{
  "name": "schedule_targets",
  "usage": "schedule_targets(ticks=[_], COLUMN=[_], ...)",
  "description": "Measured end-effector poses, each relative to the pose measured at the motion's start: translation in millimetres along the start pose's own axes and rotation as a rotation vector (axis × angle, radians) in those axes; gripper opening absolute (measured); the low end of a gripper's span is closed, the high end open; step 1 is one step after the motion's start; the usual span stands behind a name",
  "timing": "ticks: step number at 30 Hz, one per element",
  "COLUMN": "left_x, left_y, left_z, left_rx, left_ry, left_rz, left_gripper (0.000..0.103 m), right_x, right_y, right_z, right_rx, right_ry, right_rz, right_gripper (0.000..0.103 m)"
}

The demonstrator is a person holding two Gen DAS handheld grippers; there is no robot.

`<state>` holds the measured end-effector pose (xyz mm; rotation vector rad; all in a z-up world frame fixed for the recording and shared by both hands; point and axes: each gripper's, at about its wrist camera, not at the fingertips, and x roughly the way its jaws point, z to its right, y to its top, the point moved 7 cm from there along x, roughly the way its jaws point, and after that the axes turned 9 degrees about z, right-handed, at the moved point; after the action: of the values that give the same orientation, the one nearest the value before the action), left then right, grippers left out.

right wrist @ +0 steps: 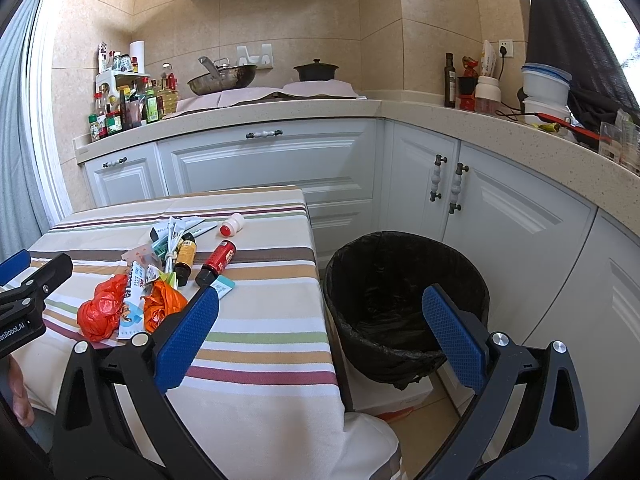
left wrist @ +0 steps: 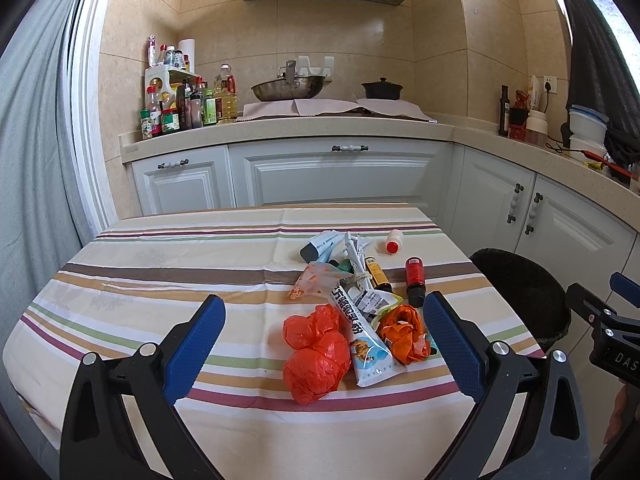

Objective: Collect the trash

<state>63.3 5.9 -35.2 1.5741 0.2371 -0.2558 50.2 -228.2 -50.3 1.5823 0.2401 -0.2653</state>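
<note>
A pile of trash lies on the striped tablecloth (left wrist: 160, 264): crumpled orange plastic bags (left wrist: 316, 352) (right wrist: 100, 312), a blue-white packet (left wrist: 368, 344), another orange wrapper (left wrist: 404, 336), a red bottle (left wrist: 414, 280) (right wrist: 218, 262), a yellow-labelled dark bottle (left wrist: 378, 274) (right wrist: 186, 258), a small white bottle with red cap (left wrist: 393, 241) (right wrist: 232, 225) and several sachets. My left gripper (left wrist: 324, 348) is open, hovering just before the orange bags. My right gripper (right wrist: 320, 334) is open and empty, over the table's right edge beside a black-lined trash bin (right wrist: 404, 300) (left wrist: 524, 292).
White kitchen cabinets (left wrist: 332, 176) stand behind the table. The counter holds sauce bottles (left wrist: 180, 108), a wok (left wrist: 288, 88) and a black pot (left wrist: 382, 88). Containers and jars (right wrist: 544, 88) sit on the right counter. A grey curtain (left wrist: 36, 160) hangs at left.
</note>
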Motion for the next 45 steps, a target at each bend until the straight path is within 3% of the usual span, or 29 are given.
schedule_targets(ticks=[45], left_x=[-0.8], left_y=[-4.3], left_z=[-2.2], left_rx=[-0.012], left_ry=[-0.003], left_rz=[-0.018], left_gripper=[0.096], right_x=[0.4], right_y=[1.0], right_z=[0.2], right_rx=[-0.002], right_ry=[-0.002], right_rz=[-0.003], right_gripper=[0.100])
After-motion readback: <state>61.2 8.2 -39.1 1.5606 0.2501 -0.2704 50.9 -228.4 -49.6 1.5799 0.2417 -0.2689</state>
